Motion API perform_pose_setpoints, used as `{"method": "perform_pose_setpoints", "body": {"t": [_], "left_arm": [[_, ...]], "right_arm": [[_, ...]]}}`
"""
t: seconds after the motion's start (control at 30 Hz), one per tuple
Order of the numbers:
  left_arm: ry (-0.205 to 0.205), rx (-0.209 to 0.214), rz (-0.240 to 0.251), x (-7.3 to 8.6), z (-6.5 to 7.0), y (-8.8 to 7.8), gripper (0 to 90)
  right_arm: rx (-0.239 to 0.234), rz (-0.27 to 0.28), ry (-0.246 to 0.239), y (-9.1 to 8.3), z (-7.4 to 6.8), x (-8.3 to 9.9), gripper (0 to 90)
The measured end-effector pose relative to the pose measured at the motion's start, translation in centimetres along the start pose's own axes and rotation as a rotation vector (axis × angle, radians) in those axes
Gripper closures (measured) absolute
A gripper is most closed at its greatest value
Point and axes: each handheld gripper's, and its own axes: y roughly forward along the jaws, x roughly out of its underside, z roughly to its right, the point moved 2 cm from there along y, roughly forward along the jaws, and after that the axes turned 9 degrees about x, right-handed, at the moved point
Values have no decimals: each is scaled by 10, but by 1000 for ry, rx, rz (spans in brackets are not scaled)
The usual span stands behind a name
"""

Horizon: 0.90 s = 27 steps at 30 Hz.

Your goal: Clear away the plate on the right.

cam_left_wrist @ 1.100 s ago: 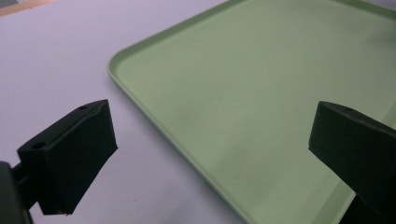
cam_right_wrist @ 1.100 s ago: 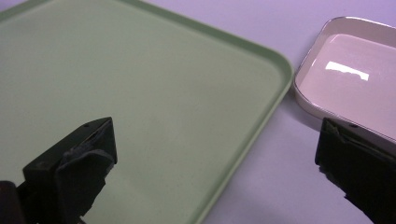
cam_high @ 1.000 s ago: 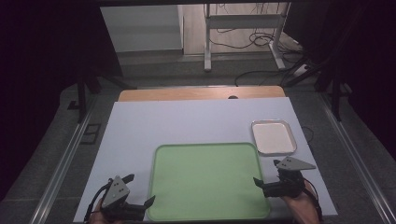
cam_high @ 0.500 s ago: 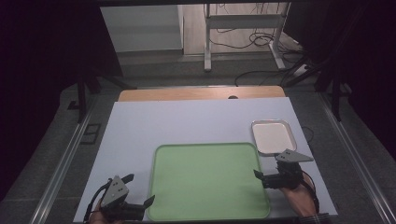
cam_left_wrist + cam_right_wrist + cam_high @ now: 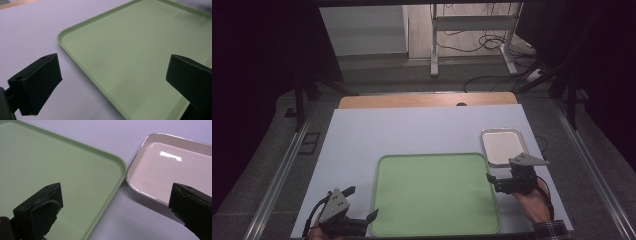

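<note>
A large light-green tray (image 5: 434, 192) lies bare on the near middle of the white table top (image 5: 412, 130). A small shiny white tray (image 5: 503, 146) sits just past its far right corner, with nothing in it. My left gripper (image 5: 361, 203) hovers at the green tray's near left corner, open. In the left gripper view its jaws stand wide apart over the tray's left rim (image 5: 75, 58). My right gripper (image 5: 492, 183) is open at the green tray's right edge, pointing left. The right gripper view has the green tray (image 5: 62, 170) and the small tray (image 5: 170, 170) between its spread jaws.
A wooden strip (image 5: 427, 100) runs along the table's far edge. Metal rails (image 5: 287, 165) flank the table on both sides. Beyond it stand a stand's legs (image 5: 434, 45) and loose cables on the floor (image 5: 492, 80). The right hand wears a plaid sleeve (image 5: 552, 231).
My right gripper has moved a little away from the person, toward the small white tray. The left gripper has hardly moved. Both stay open.
</note>
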Motion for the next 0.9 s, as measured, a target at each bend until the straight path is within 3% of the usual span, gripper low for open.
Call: {"method": "perform_pose_setpoints", "body": {"t": [0.1,0.3,0.6,0.9], "left_arm": [[0,0,-1,0,0,0,0],[-37,14,13,1,-4,-1,0],[-13,10,0,1,-2,0,0],[-9,10,-1,1,-1,0,0]], "right_arm": [[12,-5,6,3,4,-1,0],[39,-8,13,9,12,-5,0],[66,-16,85,20,30,-11,0],[109,-44,94,30,47,-17,29]]}}
